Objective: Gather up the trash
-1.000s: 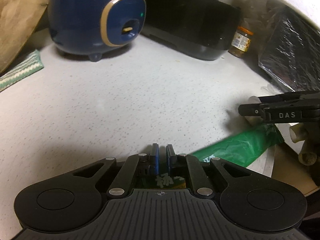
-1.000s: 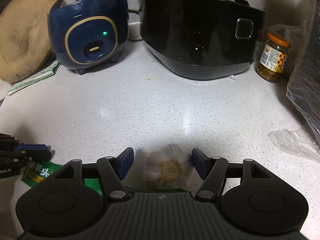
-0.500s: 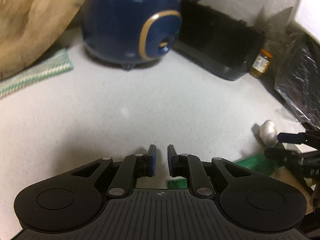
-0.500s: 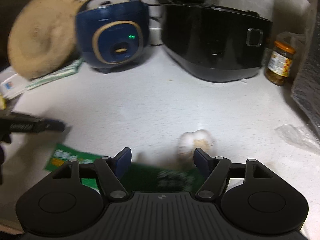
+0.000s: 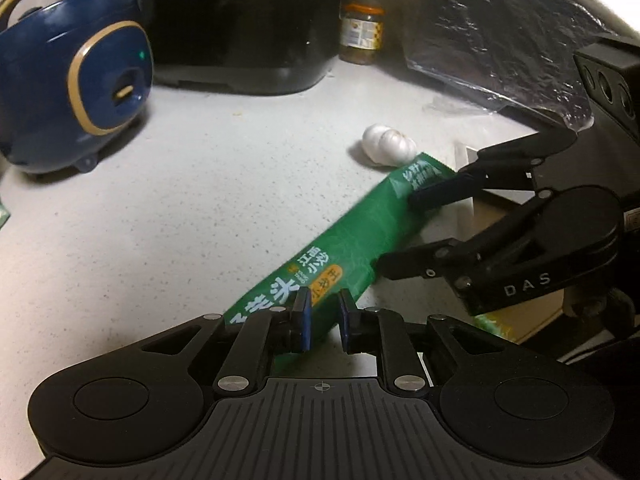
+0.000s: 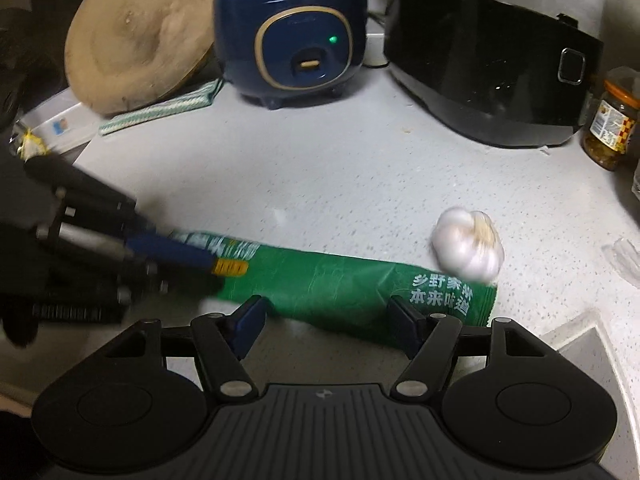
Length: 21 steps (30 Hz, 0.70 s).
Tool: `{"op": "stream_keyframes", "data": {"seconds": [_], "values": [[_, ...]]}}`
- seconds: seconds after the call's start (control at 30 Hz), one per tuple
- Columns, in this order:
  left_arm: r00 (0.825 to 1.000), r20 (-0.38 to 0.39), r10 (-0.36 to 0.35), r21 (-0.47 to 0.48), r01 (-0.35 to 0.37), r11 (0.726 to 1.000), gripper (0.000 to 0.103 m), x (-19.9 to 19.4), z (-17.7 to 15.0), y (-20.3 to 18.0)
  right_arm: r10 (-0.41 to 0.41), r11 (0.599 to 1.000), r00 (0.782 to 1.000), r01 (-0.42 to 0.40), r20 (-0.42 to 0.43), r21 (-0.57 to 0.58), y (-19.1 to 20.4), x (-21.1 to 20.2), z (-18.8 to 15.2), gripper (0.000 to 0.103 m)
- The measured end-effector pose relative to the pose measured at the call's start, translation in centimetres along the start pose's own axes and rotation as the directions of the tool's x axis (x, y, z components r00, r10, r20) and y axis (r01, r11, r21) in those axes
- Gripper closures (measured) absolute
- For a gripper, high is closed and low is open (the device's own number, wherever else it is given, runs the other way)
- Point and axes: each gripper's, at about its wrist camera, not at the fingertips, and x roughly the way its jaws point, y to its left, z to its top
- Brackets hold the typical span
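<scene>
Green wrapper (image 5: 352,236) lies flat on the speckled surface (image 5: 180,208), one end just beside the garlic bulb (image 5: 388,146). My left tool (image 5: 323,316) is narrowed over its near end — pinch or not, I cannot tell; that end is hidden behind the fingers. Right tool (image 6: 330,322) gapes wide, empty, straddling the wrapper. Bare surface stretches toward the blue cooker (image 6: 290,30).

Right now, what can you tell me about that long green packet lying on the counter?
The green packet is a long, flat, crinkled plastic-looking wrapper with white Chinese lettering and an orange-yellow patch. It lies on the speckled counter, one printed end beside the garlic bulb; whether they touch is unclear. The left gripper has its narrow jaws around the other end. The right gripper hovers by it, jaws wide open.
</scene>
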Motion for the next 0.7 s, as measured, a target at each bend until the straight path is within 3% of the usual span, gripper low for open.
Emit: {"op": "stream_keyframes", "data": {"seconds": [0.27, 0.33, 0.4, 0.5, 0.63, 0.7], "values": [[1.0, -0.027, 0.006, 0.049, -0.004, 0.999, 0.085, 0.7, 0.4, -0.7, -0.013, 0.999, 1.0, 0.013, -0.002, 0.031, -0.8, -0.3, -0.6, 0.034], [0.999, -0.031, -0.023, 0.062, 0.025, 0.998, 0.084, 0.5, 0.7, -1.0, -0.02, 0.999, 1.0, 0.021, -0.008, 0.046, -1.1, -0.4, -0.7, 0.034], [0.998, -0.004, -0.059, 0.1, 0.059, 0.993, 0.082, -0.4, 1.1, -1.1, -0.029, 0.998, 1.0, 0.029, -0.012, 0.059, -1.3, -0.8, -0.8, 0.034], [0.999, 0.025, -0.034, 0.194, 0.029, 0.981, 0.082, -0.7, 1.6, -1.2, -0.043, 0.997, 0.999, 0.043, 0.0, 0.07, -1.8, -1.7, -1.2, 0.034], [0.999, -0.035, 0.01, 0.274, 0.0, 0.962, 0.082, 1.5, 1.8, -0.8, -0.077, 0.991, 0.997, 0.076, 0.006, 0.108, -2.9, -2.8, -1.8, 0.034], [0.998, -0.054, -0.016, 0.309, 0.032, 0.95, 0.082, 2.0, 1.5, -1.0, -0.094, 0.988, 0.996, 0.093, 0.003, 0.127, -3.3, -3.3, -2.1, 0.034]]}}
